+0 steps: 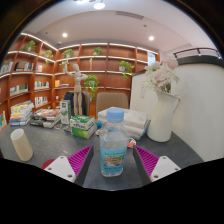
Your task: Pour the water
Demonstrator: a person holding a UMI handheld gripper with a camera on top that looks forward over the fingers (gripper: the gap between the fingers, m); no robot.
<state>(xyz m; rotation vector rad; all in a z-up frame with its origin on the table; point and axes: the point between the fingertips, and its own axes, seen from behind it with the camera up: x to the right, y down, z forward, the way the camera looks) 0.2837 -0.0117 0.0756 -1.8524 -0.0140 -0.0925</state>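
At the bottom of the frame the gripper (pixel 112 165) stands wide open, its 2 fingers holding nothing. A bottle (pixel 113 145) stands upright between them at lower centre, with a gap at each side: clear plastic, blue label, pale cap, resting on the grey table (pixel 45 150). A paper cup (pixel 21 144) sits at lower left. Shelves (pixel 90 62) fill the upper frame.
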